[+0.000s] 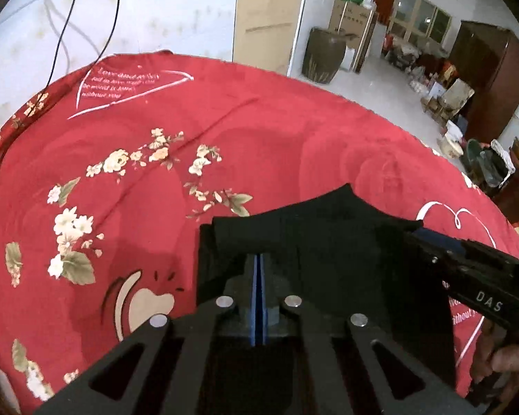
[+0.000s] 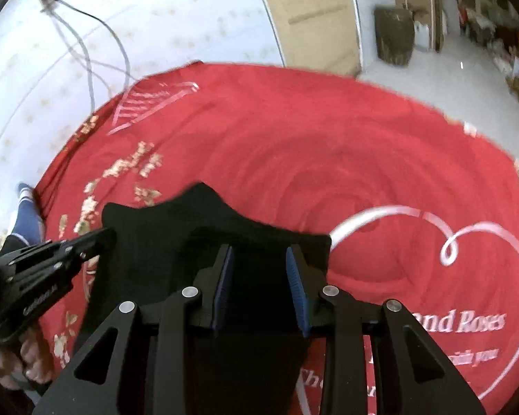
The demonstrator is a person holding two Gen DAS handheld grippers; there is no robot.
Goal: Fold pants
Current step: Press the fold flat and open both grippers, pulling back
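Black pants [image 1: 315,242], soft and limp, are hanging over a red bedspread [image 1: 259,131]; left tongs [image 1: 258,259] are pinching one edge shut, right tongs [image 2: 259,269] part-open around a thick fold.

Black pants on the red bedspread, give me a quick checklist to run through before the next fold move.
1. Left tool shut on the black pants: ok, its blue pads meet with dark cloth at the tips.
2. Right tool gripping the pants: cannot tell; its pads stand apart with black cloth between them.
3. Both tools on the same edge of the garment: ok, each view shows the other tool at the cloth's side.
4. Red bedspread ahead free of objects: ok.
5. Fabric flat between the tools: not ok, the far edge peaks up in the middle.
6. Rest of the pants below the tools: cannot tell, hidden.
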